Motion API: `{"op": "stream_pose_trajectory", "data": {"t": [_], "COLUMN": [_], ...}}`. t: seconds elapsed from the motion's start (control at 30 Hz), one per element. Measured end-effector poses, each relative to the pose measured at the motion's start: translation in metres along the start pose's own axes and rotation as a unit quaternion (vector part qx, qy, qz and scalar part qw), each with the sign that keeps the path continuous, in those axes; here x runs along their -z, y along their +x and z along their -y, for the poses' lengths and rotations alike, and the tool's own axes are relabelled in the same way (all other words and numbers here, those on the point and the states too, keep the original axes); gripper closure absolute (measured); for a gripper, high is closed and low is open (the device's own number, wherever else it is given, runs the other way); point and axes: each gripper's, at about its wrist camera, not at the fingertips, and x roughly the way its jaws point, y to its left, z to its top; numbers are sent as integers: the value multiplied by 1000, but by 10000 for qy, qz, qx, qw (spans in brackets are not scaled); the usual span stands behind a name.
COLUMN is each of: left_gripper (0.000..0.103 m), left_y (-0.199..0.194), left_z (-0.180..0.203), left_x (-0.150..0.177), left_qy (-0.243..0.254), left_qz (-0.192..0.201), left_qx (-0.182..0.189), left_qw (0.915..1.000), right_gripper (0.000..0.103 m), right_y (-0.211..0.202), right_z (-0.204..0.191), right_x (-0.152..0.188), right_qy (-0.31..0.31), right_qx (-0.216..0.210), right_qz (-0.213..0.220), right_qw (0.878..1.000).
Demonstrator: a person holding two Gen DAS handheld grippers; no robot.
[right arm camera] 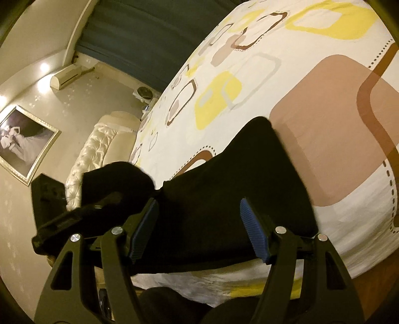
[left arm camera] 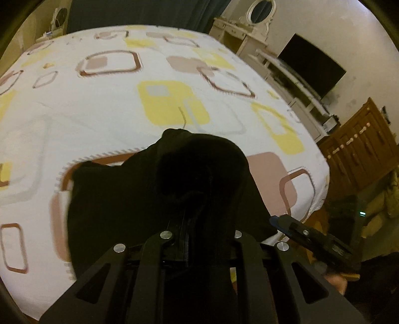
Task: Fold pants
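Black pants lie near the front edge of a bed with a white sheet patterned in yellow, brown and pink squares. My left gripper is shut on a bunched fold of the pants and holds it lifted above the sheet; the cloth hides its fingertips. In the right wrist view the pants stretch flat across the bed's edge, and the lifted bunch rises at left, held by the left gripper. My right gripper is open, its blue pads just above the flat cloth, holding nothing.
A white dressing table with an oval mirror, a dark TV on a white shelf and a wooden cabinet stand to the right of the bed. A tufted headboard and framed picture are at the far end.
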Motion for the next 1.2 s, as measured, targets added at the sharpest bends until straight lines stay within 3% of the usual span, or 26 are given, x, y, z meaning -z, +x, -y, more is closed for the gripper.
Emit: {"op": "stream_pose_trajectory", "data": {"t": [0.33,0.53,0.63,0.8,0.87,1.0,1.07,1.2], "left_gripper": [90,89,86,66,56,50,38,29], "left_y": [86,102,105,101,95,68,45,-2], "left_z": [41,66,72,92,103,113,107,64], "left_x": [25,31,34,39,41,47,52,60], "left_qy": [337,579,557,712,895,992,965,737], "left_qz": [-167,-73,28,262,403,658,847,1177], "left_qx": [-1114,-1821,-1926,-1849,-1591,-1081,-869,-736], "left_qw": [9931,9815,9797,9798,9824,9870,9879,9876], "right_gripper": [35,35,35,35,35,35,35,34], "right_y": [-5,-16,-22,-35,-39,-54,-57,-46], "right_z": [22,34,40,46,46,48,47,36], "right_x": [-9,-18,-20,-27,-30,-37,-39,-36], "right_qy": [327,482,557,675,663,734,741,548], "right_qx": [0,18,46,15,13,-36,-93,-238], "right_qz": [171,348,447,632,698,917,944,663], "right_qw": [9993,9982,9974,9957,9954,9931,9927,9960]}}
